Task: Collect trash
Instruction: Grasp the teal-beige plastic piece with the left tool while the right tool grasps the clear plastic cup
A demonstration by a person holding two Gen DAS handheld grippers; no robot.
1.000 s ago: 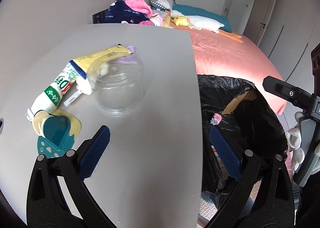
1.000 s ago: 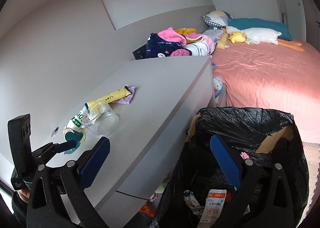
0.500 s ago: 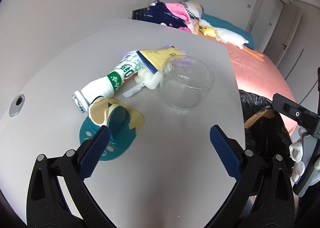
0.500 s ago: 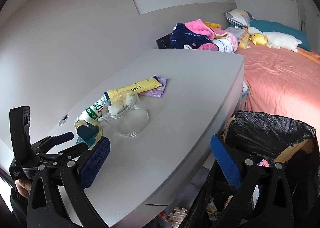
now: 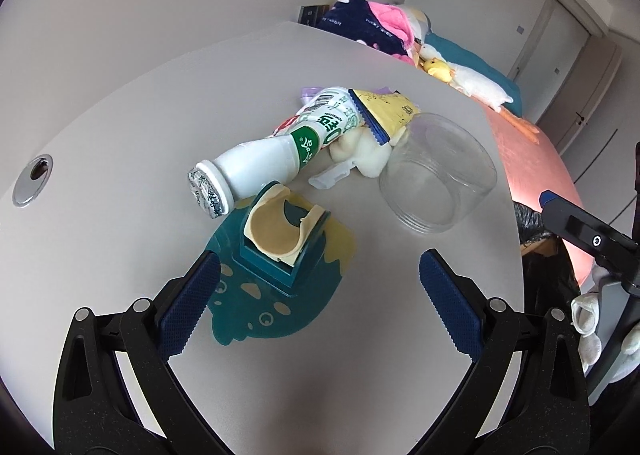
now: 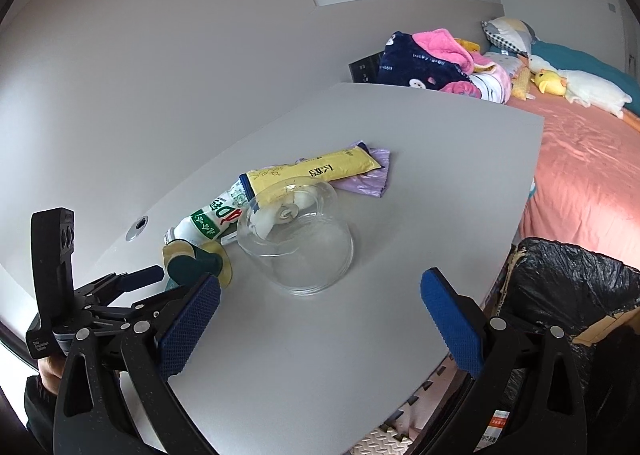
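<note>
Several pieces of trash lay clustered on the grey desk (image 5: 120, 103); a white drink bottle (image 5: 276, 159) with a green label lay on its side, its foil-capped mouth toward the left camera; a yellow wrapper (image 5: 390, 111) lay against the bottle's far end, partly over a lilac bag (image 6: 370, 175); a clear plastic jar (image 5: 438, 181) lay on its side just beside them, its open mouth facing the cameras; a small crumpled cream-coloured lump (image 5: 364, 153) sat between bottle and jar, with a small white plastic piece (image 5: 332, 177) just in front of it; nearest the left camera, a teal and yellow paper package (image 5: 280, 259), torn open, lay flat on the desk, touching the bottle's cap end.

The left hand-held gripper (image 5: 318, 299) hovered just above the desk with its blue pads spread wide and nothing between them, the teal package just ahead of the left pad; the right hand-held gripper (image 6: 320, 325) was likewise spread and empty, held over the desk's near part with the jar ahead of it.

A bin lined with a black bag (image 6: 568, 283) stood beside the desk's right edge, near the right gripper, with some litter visible low inside; beyond it a bed with a pink cover (image 6: 588, 159) carried heaped clothes (image 6: 428, 63) and a plush toy (image 6: 550, 81).
</note>
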